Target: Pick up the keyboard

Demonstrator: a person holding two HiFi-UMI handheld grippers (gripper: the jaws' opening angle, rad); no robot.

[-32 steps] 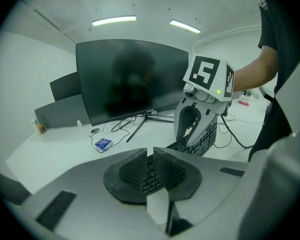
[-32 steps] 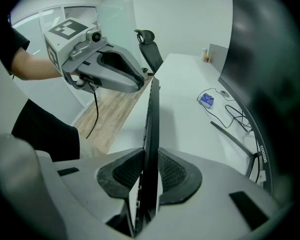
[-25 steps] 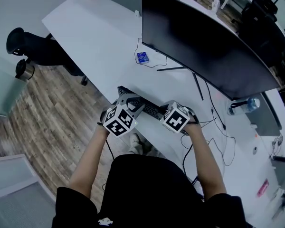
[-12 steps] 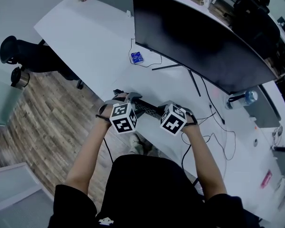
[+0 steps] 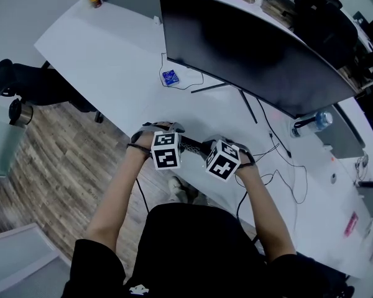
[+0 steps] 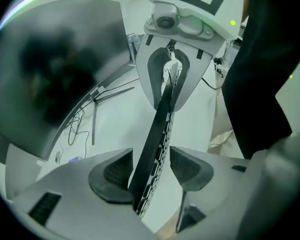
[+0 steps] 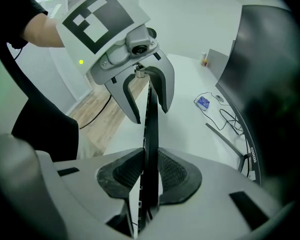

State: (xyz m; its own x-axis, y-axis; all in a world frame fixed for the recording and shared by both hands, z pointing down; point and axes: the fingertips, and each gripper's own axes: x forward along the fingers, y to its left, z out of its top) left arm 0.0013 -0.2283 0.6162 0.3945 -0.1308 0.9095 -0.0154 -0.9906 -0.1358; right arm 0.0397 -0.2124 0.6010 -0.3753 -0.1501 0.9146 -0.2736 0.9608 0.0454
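- Grey ribbed pads (image 7: 121,176) of the right hand-held gripper (image 7: 149,176) are clamped on the black keyboard (image 7: 151,119), one pad on each face of its thin body.
- The left hand-held gripper (image 6: 150,171) has its jaws opening. The keyboard runs on edge between them, and the pad on the key side stands clear of it.
- The keyboard spans from one hand-held gripper to the other, at the near edge of the white counter (image 5: 112,61) and in front of the monitor. Whether it touches the counter cannot be told.
- The marker cubes (image 5: 166,149) carry black-and-white square codes with no words on them.
- The curved black monitor (image 5: 255,48) has small white lettering (image 7: 253,156) on its lower rim. It seems to begin "coo", and the rest is too small to read.
- A blue packet (image 5: 170,77) lies on the counter under the monitor's left end. Any print on it is illegible.
- Thin black cables (image 5: 273,160) trail across the counter to the right.
- A clear bottle (image 5: 311,123) lies beyond the cables, and its label is unreadable.
- A black chair (image 5: 25,82) stands on the wooden floor (image 5: 56,154) to the left of the counter.
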